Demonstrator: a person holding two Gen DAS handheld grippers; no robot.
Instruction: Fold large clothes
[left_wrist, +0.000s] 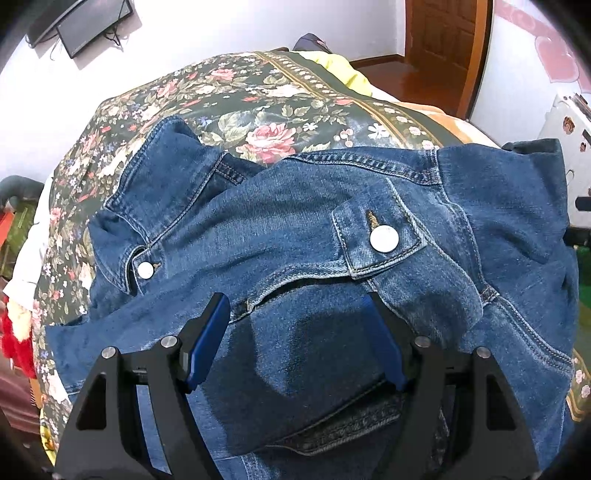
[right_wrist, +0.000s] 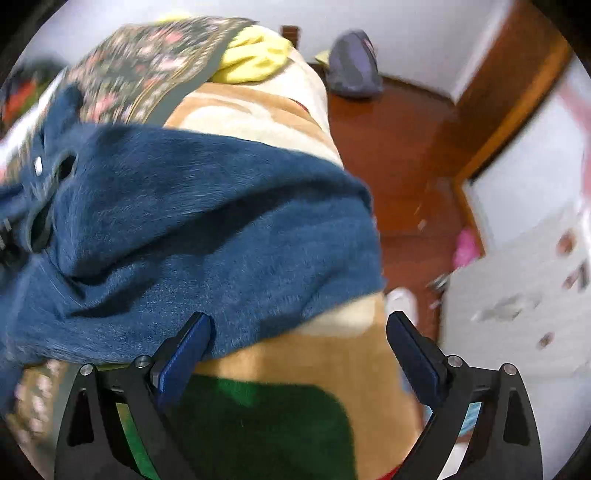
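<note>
One garment: I am looking down at a single denim jacket (left_wrist: 295, 229) lying rumpled on the bed, partly on the floral bedspread (left_wrist: 229, 107) and partly on the tan blanket (right_wrist: 258, 122).
Jacket's lie: I am reading its long axis as running across the left view, the seamed band along the far edge and the buttoned flap (left_wrist: 380, 236) near the middle; which end is collar I cannot tell.
Right-hand end: one denim edge is reaching close to the bed's side, above the wooden floor (right_wrist: 399, 155).
Left tongs (left_wrist: 295, 332): they are standing spread over a raised fold, the pads clear of the cloth.
Right tongs (right_wrist: 299, 339): they are spread wide, pinching nothing, with the left pad beside the denim edge.
Risk, slipping: I am judging that a tug toward the bed's side could drag the heavy denim off onto the floor.
Risk, bunching: I am expecting the stiff layers to trap wrinkles if one tong closes on several at once.
</note>
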